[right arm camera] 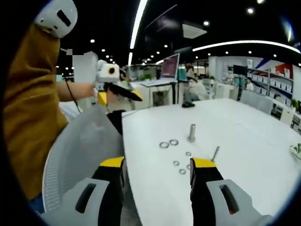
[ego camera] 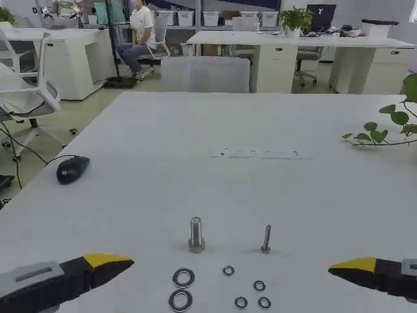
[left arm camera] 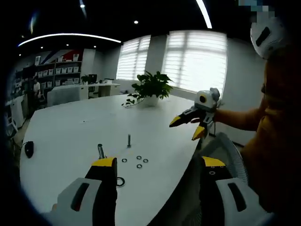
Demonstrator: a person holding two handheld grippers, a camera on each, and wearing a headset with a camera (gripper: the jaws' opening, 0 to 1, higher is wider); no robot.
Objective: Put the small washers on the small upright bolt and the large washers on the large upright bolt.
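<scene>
The large bolt [ego camera: 196, 235] stands upright on the table [ego camera: 195, 130]; the small bolt [ego camera: 266, 239] stands near it on the right; two large washers [ego camera: 184, 278] lie flat just in front of it; four small washers [ego camera: 259, 285] lie in front and to its right; the left gripper [left arm camera: 159, 162] hovers left of it, the right gripper [right arm camera: 157, 163] right of it; both have their jaws spread wide and empty; a mouse [ego camera: 72, 169] sits well to its left.
</scene>
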